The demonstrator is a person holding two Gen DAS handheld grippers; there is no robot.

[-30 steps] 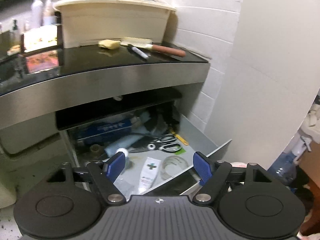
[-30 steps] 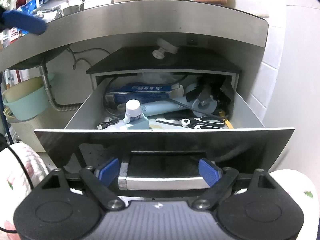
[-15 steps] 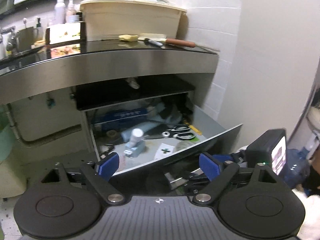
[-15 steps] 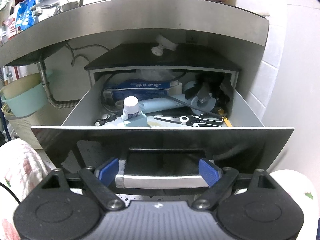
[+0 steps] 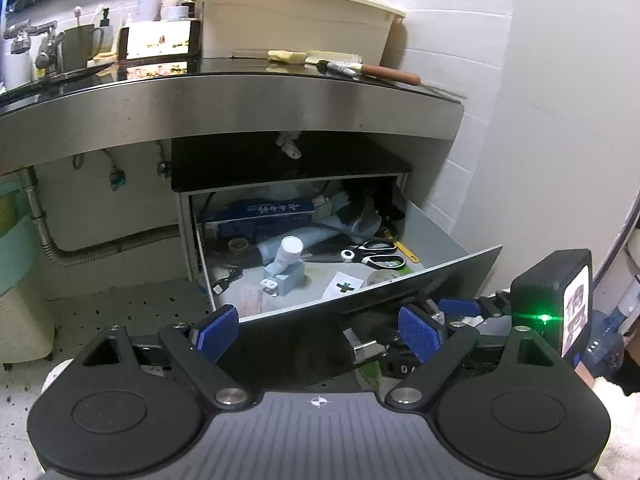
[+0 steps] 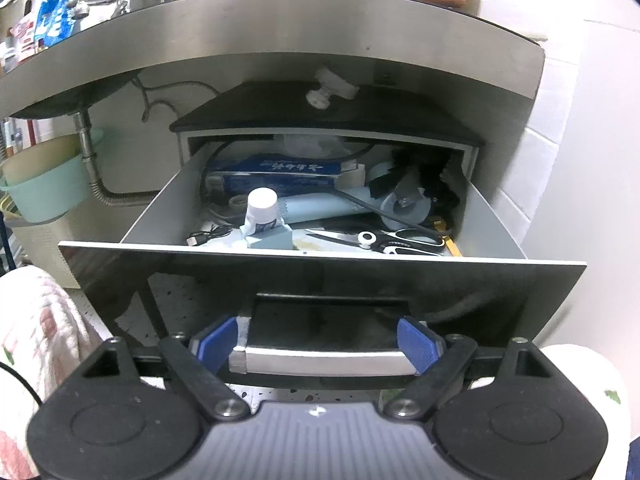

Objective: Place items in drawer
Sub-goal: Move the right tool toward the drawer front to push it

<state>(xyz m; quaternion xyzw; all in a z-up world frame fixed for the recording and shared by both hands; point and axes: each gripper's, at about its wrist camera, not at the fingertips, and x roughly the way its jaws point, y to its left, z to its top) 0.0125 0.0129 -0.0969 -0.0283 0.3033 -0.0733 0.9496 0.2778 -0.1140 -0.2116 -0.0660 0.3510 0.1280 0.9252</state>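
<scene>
- The drawer [image 6: 320, 276] stands pulled out under the steel surface [image 5: 224, 108].
- The right claw [image 6: 318, 346] is spread wide around the drawer's handle [image 6: 320, 360], apparently not pinching it.
- The left claw [image 5: 320, 330] hovers released, holding nothing.
- Scissors [image 6: 396, 240], a white bottle [image 6: 262, 210] and a blue box [image 6: 276, 176] crowd the drawer.
- A brush [image 5: 360, 66] and marker [image 5: 338, 69] wait on the surface, likely for stowing.
</scene>
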